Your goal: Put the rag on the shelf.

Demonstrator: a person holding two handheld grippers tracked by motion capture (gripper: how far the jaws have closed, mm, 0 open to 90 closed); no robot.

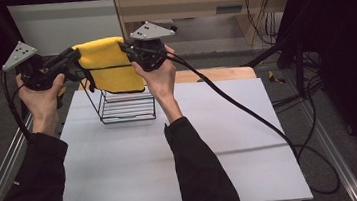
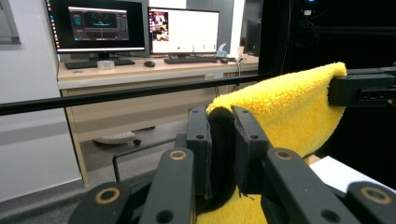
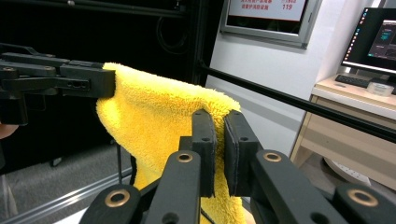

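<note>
Both arms raised; left tool (image 1: 75, 55) and right tool (image 1: 124, 48) clamped shut, tips facing.

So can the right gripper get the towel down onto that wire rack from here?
Probably yes. The right gripper and left gripper hold the yellow towel stretched just above the wire rack, with nothing between them.

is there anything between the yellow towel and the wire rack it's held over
Nothing visible. The yellow towel hangs stretched between the left gripper and right gripper, directly above the black wire rack.
</note>
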